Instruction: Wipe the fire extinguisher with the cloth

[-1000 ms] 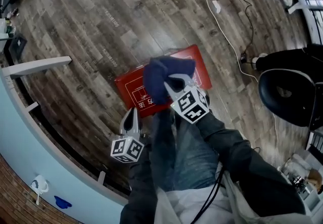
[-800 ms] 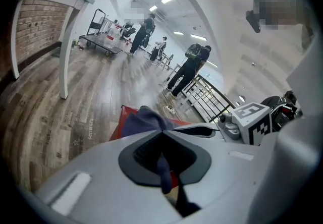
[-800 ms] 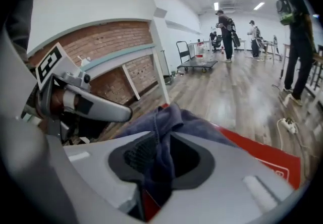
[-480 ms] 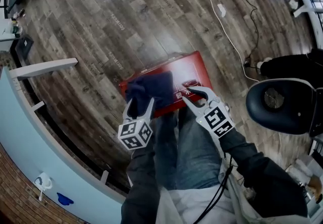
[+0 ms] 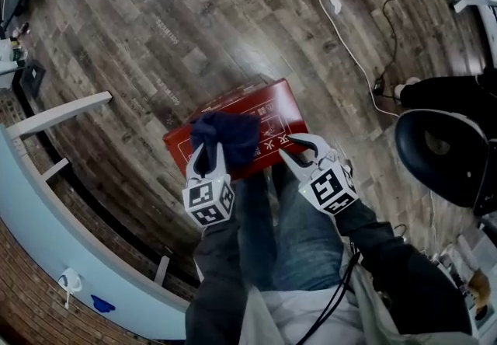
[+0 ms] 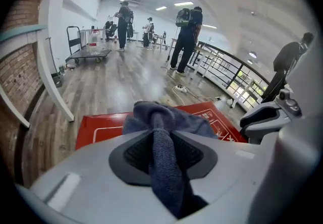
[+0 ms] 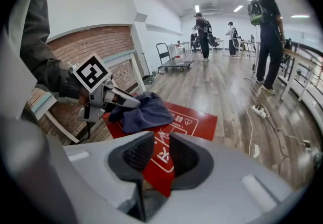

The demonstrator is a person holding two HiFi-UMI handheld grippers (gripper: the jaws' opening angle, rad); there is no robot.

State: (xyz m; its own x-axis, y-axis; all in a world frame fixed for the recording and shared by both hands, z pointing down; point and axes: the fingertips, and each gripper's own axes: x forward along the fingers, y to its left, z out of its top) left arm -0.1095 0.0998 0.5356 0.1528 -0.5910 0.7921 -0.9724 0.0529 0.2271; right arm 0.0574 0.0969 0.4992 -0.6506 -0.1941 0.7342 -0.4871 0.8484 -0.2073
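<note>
A flat red fire extinguisher box (image 5: 273, 112) lies on the wooden floor in front of my knees. A dark blue cloth (image 5: 225, 136) is bunched on its left part. My left gripper (image 5: 208, 151) holds the cloth's near end; its jaws are closing and a strand of cloth (image 6: 164, 152) is pinched between the pads. My right gripper (image 5: 299, 148) hovers over the box's near right edge with its jaws apart and nothing in them. In the right gripper view the box's corner (image 7: 160, 167) shows through the gap, with the cloth (image 7: 144, 112) and left gripper (image 7: 118, 99) beyond.
White cables (image 5: 334, 25) and a power strip run across the floor at the upper right. A black chair (image 5: 443, 153) stands to the right. A white bar (image 5: 58, 106) and a light blue wall are at the left. People (image 6: 186, 36) and a cart (image 6: 88, 51) are far off.
The cloth has passed from my right gripper to my left one. The right let go and drew back to the right. The left moved up to the box and closed on the cloth.
</note>
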